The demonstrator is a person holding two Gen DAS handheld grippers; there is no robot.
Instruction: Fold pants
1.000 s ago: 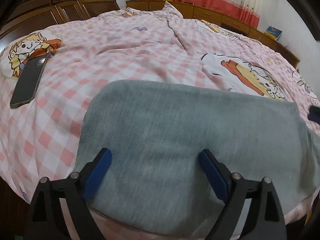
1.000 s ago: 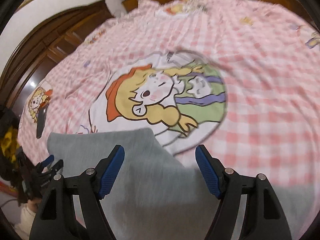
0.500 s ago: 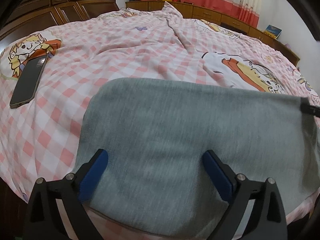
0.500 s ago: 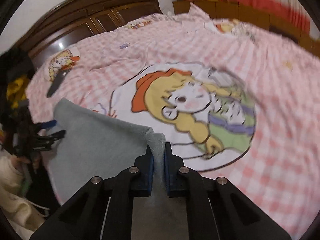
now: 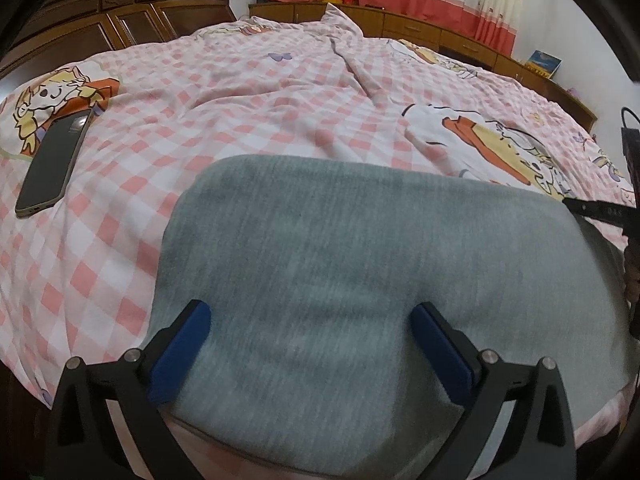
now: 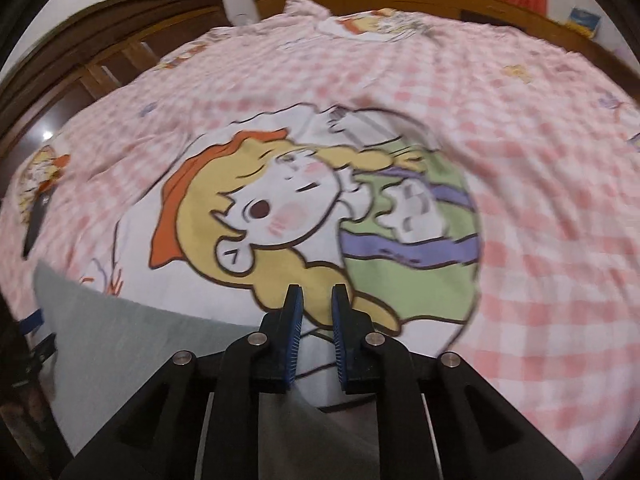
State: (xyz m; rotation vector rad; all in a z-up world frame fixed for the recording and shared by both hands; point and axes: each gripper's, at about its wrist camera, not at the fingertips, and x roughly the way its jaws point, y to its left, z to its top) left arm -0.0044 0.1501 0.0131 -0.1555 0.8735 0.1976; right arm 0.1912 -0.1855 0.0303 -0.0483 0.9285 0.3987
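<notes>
The folded grey pants (image 5: 360,272) lie flat at the near edge of the bed. My left gripper (image 5: 310,344) hovers over their near part, jaws wide open and empty. In the right wrist view the pants (image 6: 120,344) show at the lower left and under the gripper. My right gripper (image 6: 316,320) has its blue pads close together with a narrow gap; nothing shows between them. The right gripper also shows at the right edge of the left wrist view (image 5: 600,212), at the far right corner of the pants.
A dark phone (image 5: 54,172) lies on the pink checked bedsheet (image 5: 240,100) at the left. A dark wooden headboard (image 5: 100,16) stands behind it. Low wooden cabinets (image 5: 440,36) and red-and-cream curtains line the far wall.
My right gripper, shut on the pants' corner half a second ago, now has a small gap with no cloth between the pads. The left gripper stayed open and drew back slightly.
</notes>
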